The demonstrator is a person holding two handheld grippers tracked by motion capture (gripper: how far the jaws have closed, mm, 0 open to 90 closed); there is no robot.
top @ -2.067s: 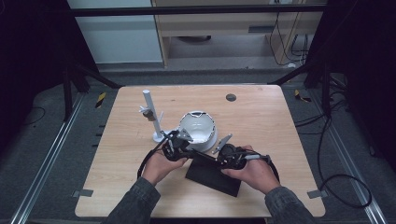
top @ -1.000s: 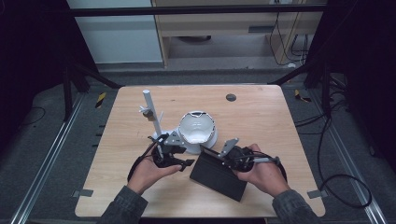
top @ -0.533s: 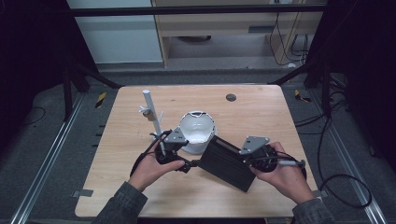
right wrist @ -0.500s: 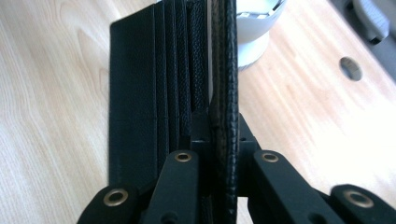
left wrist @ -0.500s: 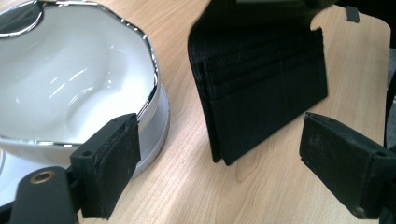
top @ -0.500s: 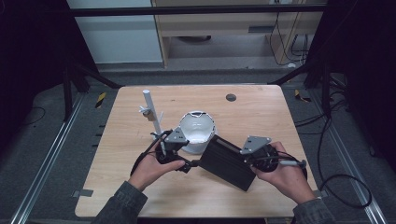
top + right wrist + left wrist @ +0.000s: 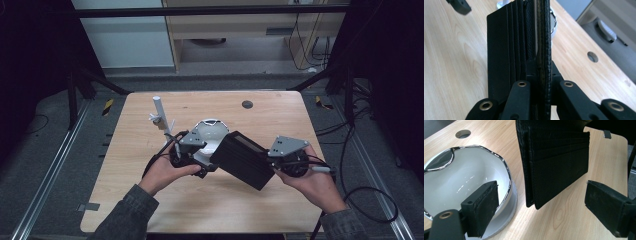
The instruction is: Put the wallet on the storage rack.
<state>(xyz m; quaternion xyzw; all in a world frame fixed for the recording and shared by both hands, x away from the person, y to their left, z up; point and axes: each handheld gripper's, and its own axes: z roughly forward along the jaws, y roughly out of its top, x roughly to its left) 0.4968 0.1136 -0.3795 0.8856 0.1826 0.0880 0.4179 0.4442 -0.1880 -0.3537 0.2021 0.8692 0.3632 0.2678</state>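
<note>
A black wallet (image 7: 244, 159) hangs tilted above the table, and my right gripper (image 7: 268, 162) is shut on its right end. In the right gripper view the jaws pinch one leather flap (image 7: 543, 37), and the card slots (image 7: 499, 50) fan out to the left. My left gripper (image 7: 206, 162) is open at the wallet's left end, beside a white bowl (image 7: 210, 131) with a chrome rim. Seen from the left gripper view, the wallet's lower corner (image 7: 556, 160) sits between the spread pads (image 7: 486, 207) without touching them. The bowl (image 7: 461, 175) lies behind the left pad.
A white post on a small stand (image 7: 159, 112) rises at the back left of the wooden table (image 7: 150, 205). A round cable hole (image 7: 247, 104) sits near the far edge. Cables trail off the right side, and dark frame rails surround the table.
The right gripper has lifted the wallet off the table and carried it to the right, tilting it. The left hand has stayed by the bowl.
</note>
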